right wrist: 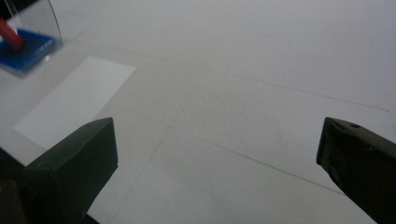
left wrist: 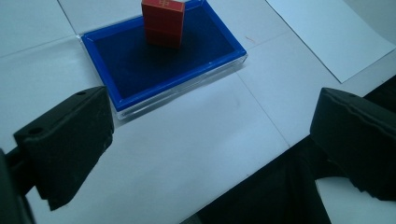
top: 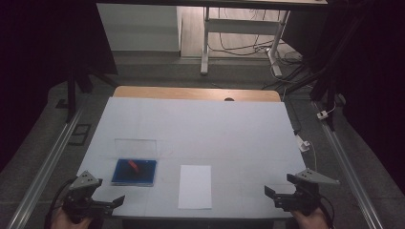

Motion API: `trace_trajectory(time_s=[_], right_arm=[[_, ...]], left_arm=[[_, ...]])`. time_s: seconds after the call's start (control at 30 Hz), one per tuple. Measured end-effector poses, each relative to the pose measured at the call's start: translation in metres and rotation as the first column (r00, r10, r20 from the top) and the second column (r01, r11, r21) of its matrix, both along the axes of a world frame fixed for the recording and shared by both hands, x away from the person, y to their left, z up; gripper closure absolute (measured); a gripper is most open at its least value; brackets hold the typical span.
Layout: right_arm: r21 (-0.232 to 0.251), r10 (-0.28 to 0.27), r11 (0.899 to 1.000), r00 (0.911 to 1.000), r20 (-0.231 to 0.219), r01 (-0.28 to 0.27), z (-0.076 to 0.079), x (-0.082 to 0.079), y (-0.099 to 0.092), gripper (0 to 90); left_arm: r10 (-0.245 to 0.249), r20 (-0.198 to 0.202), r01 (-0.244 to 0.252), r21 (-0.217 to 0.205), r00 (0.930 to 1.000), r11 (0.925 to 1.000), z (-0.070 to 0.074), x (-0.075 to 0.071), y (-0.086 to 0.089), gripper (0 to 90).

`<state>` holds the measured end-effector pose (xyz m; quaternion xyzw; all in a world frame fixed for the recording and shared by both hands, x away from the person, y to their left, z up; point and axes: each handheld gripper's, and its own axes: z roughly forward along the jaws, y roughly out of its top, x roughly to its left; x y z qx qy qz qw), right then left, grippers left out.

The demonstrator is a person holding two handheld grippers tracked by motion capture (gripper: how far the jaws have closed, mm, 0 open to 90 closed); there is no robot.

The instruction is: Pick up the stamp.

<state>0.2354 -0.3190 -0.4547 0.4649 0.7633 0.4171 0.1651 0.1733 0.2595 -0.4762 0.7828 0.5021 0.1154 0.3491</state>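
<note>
1. Your counter (top: 229, 129) is covered in a white sheet, with a strip of bare wood showing along its far edge. Faint fold lines cross the white surface.
2. The room around you is dim. Beyond the far edge stands a white-legged desk frame (top: 205, 43) with cables trailing on the grey floor, and metal rails (top: 47, 162) run along both sides of the counter.
3. A blue tray (top: 134, 172) sits on the near left part of the counter, its clear lid (top: 136, 147) standing upright along its far side. A red block (left wrist: 162, 22) stands on end in the tray's dark blue lining.
4. Just right of the tray, apart from it, a white sheet of paper (top: 195, 186) lies flat near the front edge.
5. Your left gripper (top: 107, 202) hovers at the near left corner, close to the tray. Its fingers (left wrist: 70, 140) are spread wide with nothing between them, touching nothing.
6. Your right gripper (top: 274, 195) is at the near right corner, well apart from the tray and the paper. Its fingers (right wrist: 74, 158) are likewise wide apart over bare counter, holding nothing.
</note>
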Motion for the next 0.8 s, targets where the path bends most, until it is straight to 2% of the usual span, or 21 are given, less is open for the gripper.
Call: trace_trajectory(time_s=[0.07,0.2,0.47,0.8], right_arm=[[-0.012,0.001,1.0,1.0,0.002,-0.001,-0.0003,0.0005,0.0002,0.0],[-0.021,0.019,1.0,0.9995,-0.025,-0.02,-0.0017,0.0028,0.0019,0.0],[-0.031,0.074,0.997,0.9958,-0.053,-0.076,-0.0032,0.0051,0.0046,0.0],[-0.043,0.093,0.995,0.9946,-0.047,-0.095,-0.003,0.0039,0.0066,0.0]], left_arm=[[-0.001,-0.006,0.001,-0.006,1.0,1.0,-0.0003,0.0007,0.0005,0.0],[-0.006,-0.016,0.005,-0.011,0.9999,0.9999,-0.0008,0.0015,0.0014,0.2],[-0.011,-0.023,0.01,-0.009,0.9997,0.9999,-0.001,0.0024,0.0012,0.0],[0.001,-0.026,-0.001,-0.022,0.9997,0.9998,-0.0006,0.0028,0.0026,0.0]])
